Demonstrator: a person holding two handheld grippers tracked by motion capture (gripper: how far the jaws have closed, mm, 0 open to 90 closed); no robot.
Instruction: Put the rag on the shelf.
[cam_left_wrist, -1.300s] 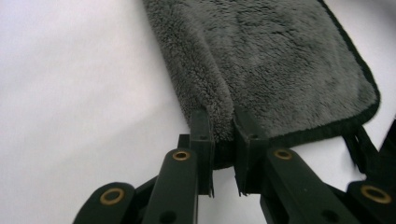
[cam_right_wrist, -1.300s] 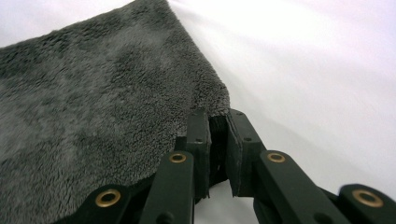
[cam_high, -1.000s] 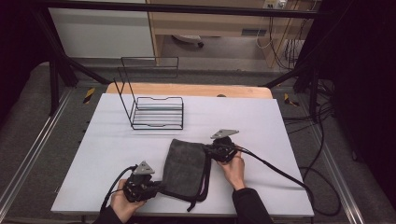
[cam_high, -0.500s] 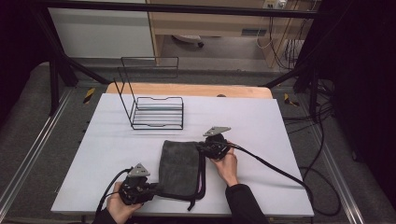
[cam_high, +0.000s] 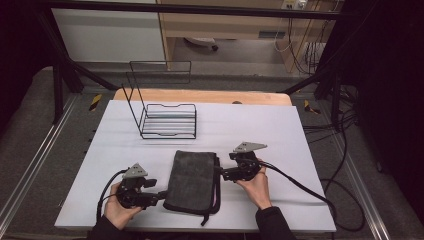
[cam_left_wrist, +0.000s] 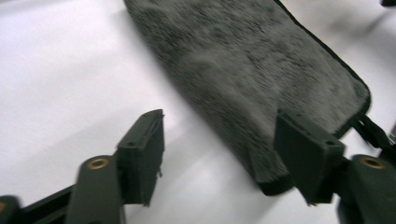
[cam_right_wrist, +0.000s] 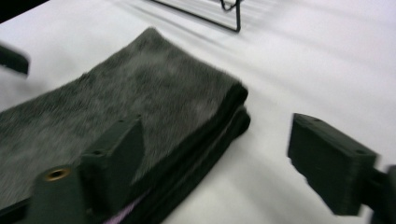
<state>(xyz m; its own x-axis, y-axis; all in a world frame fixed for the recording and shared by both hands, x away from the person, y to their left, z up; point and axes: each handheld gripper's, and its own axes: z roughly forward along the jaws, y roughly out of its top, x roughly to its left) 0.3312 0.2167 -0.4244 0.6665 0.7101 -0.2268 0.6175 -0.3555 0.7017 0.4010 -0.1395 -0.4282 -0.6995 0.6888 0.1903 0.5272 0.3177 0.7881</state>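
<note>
A folded dark grey towel (cam_high: 192, 180) lies flat on the white table (cam_high: 260, 125), a black cord trailing from its near edge. My left gripper (cam_high: 161, 195) is at the towel's near left corner. In the left gripper view it (cam_left_wrist: 224, 158) is open, and the towel (cam_left_wrist: 243, 60) has one corner reaching in beside the right jaw. My right gripper (cam_high: 220, 173) is at the towel's right edge. It (cam_right_wrist: 219, 158) is open in the right gripper view, with the towel's (cam_right_wrist: 140, 102) folded edge by its left jaw.
A black wire rack (cam_high: 167, 120) stands upright at the back left of the table, and its base (cam_right_wrist: 224, 14) shows at the top of the right gripper view. Cables trail from both grippers towards the near and right edges.
The towel has shifted a little left and lies straighter than a second ago. The left gripper has drawn slightly left. The right one moved in towards the towel, then came back a little nearer.
</note>
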